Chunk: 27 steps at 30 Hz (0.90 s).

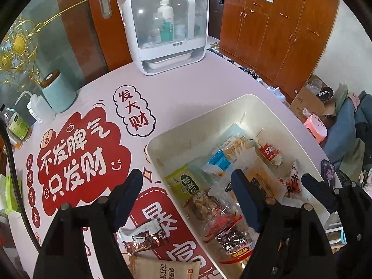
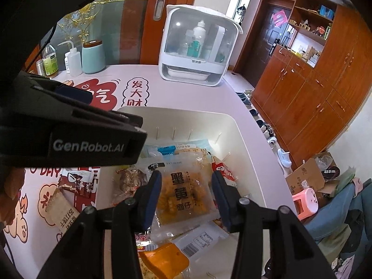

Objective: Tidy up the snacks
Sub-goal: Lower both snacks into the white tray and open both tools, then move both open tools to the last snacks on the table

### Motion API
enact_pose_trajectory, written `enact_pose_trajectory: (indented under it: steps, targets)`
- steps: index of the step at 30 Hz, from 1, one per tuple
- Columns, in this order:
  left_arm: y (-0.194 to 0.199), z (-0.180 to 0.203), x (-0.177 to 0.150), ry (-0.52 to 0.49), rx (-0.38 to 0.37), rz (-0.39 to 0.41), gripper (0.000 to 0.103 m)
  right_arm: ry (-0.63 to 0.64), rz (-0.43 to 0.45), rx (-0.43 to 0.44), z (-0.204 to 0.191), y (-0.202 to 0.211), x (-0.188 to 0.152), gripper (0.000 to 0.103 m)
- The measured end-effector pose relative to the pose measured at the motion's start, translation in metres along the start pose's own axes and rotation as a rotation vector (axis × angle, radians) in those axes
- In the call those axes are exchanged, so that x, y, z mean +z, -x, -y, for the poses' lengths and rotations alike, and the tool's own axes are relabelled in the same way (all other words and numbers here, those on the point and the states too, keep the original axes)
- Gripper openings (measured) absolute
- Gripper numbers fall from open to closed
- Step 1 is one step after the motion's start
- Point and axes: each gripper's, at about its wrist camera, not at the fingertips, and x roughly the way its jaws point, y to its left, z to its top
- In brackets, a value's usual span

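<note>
The cream bin (image 1: 232, 107) sits on the surface (image 1: 186, 88) and is full of snacks. The left gripper (image 1: 186, 195) hangs over the bin's near-left edge, its fingers spread wide and holding nothing. The right gripper (image 2: 186, 197) is over the bin, fingers apart on either side of a yellow pack (image 2: 183, 193). Two packs (image 1: 144, 234) lie on the surface beside the bin.

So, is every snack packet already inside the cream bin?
No: a brown foil packet and a beige cracker packet lie on the tablecloth, outside the cream bin.
</note>
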Motion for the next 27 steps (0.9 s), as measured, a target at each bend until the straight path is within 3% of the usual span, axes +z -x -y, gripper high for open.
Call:
enact_pose_trajectory:
  steps: [18, 27]
  targets:
    - [0.061, -0.008, -0.025, -0.015, 0.03, 0.059, 0.078, 0.022, 0.063, 0.0, -0.01, 0.041, 0.002, 0.046]
    - [0.112, -0.046, -0.056, -0.006, 0.115, 0.102, 0.08, 0.008, 0.061, 0.115, -0.025, 0.064, 0.008, 0.046]
